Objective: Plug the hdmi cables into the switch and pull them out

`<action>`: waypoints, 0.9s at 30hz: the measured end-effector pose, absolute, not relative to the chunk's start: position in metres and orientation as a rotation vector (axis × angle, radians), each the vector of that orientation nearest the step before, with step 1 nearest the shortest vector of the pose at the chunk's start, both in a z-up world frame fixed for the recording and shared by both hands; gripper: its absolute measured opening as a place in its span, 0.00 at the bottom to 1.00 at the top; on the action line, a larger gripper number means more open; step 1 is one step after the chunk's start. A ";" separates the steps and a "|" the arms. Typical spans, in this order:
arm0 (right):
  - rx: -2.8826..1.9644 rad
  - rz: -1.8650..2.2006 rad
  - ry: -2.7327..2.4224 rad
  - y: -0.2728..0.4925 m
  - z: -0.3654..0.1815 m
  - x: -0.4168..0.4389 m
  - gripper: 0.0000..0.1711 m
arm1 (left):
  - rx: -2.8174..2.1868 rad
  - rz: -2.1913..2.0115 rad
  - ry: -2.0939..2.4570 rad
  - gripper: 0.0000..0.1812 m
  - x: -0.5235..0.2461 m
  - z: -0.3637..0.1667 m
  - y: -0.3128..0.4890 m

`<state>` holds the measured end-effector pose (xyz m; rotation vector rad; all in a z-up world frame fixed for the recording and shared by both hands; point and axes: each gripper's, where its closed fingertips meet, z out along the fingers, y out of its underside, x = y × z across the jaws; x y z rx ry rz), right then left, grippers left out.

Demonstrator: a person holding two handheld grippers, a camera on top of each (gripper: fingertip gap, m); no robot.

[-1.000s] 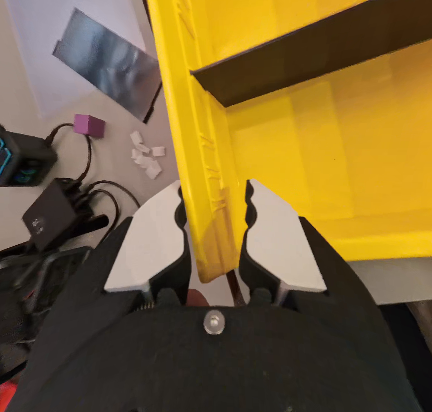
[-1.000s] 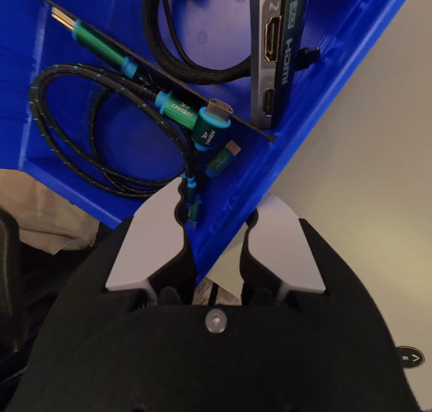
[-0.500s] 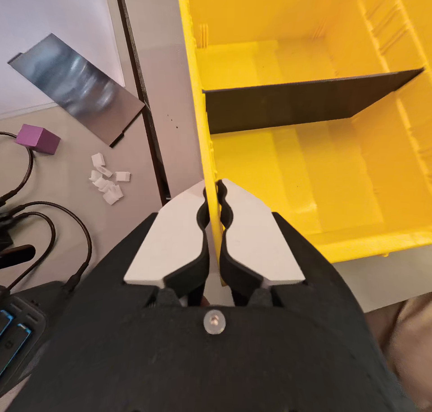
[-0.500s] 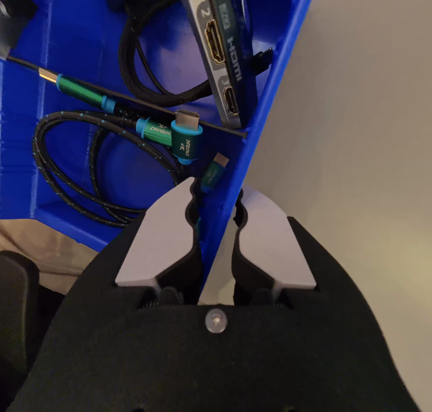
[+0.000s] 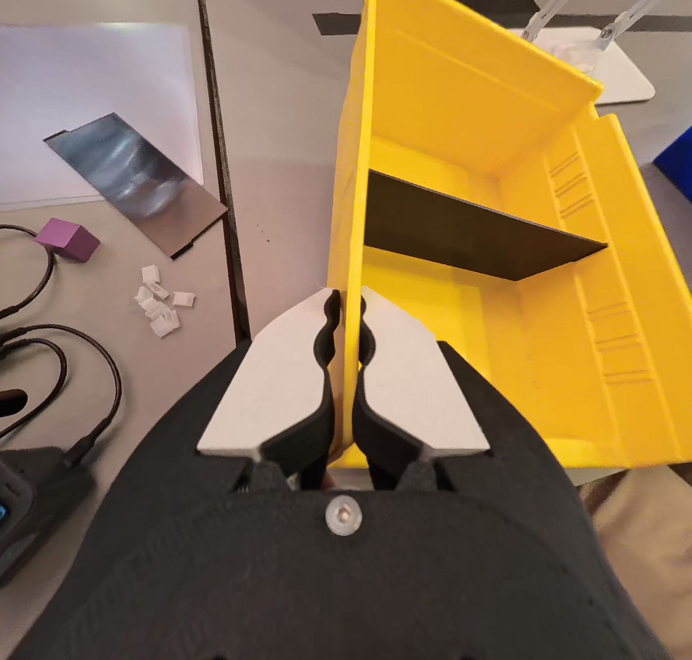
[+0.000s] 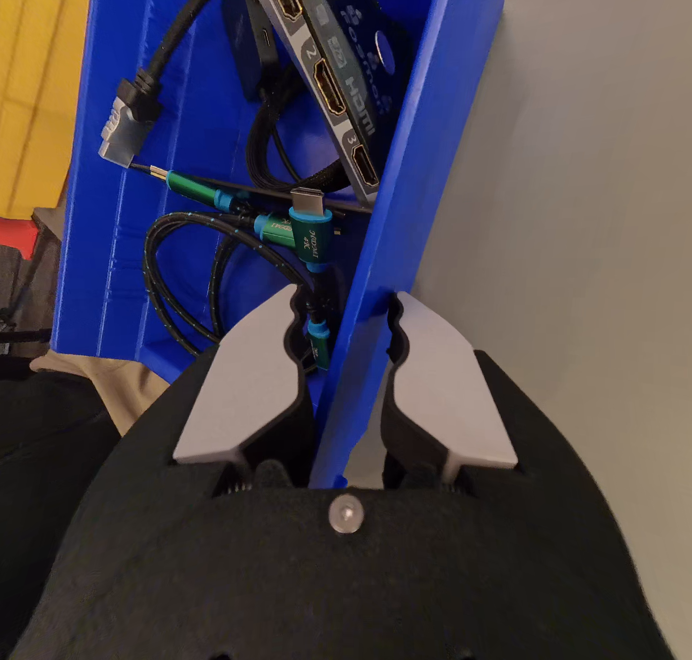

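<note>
My left gripper [image 5: 350, 293] is shut on the left wall of an empty yellow bin [image 5: 468, 99] with a black divider [image 5: 468, 230]. My right gripper [image 6: 344, 297] straddles the right wall of a blue bin [image 6: 430, 155], one finger inside and one outside, clamped on it. Inside the blue bin lie the grey HDMI switch [image 6: 337, 65] with its ports empty, a green right-angle HDMI plug [image 6: 309, 234] on a coiled braided cable, a second green plug [image 6: 191, 187] and a grey plug on a black cable [image 6: 120, 132]. No cable is plugged in.
Left of the yellow bin on the table are a purple cube [image 5: 67, 239], a shiny metal plate [image 5: 131, 177], several white scraps [image 5: 161, 305] and black cables running to a black device [image 5: 37, 492]. A corner of the blue bin [image 5: 677, 170] shows at the far right.
My left gripper has closed on the yellow bin's wall, and the bin now shows more fully. My right gripper has narrowed onto the blue bin's wall, and the view has swung along it.
</note>
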<state>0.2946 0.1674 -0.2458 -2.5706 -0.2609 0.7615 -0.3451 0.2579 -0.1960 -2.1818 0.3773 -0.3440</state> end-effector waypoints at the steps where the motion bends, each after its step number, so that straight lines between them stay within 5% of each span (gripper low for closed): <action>1: -2.566 0.765 -0.268 0.170 -0.246 0.286 0.24 | -2.167 -0.346 0.360 0.03 -0.347 -0.193 0.255; 27: -2.277 1.268 -0.449 0.228 -0.228 -0.047 0.60 | -1.757 -0.455 0.053 0.03 -0.383 -0.079 0.211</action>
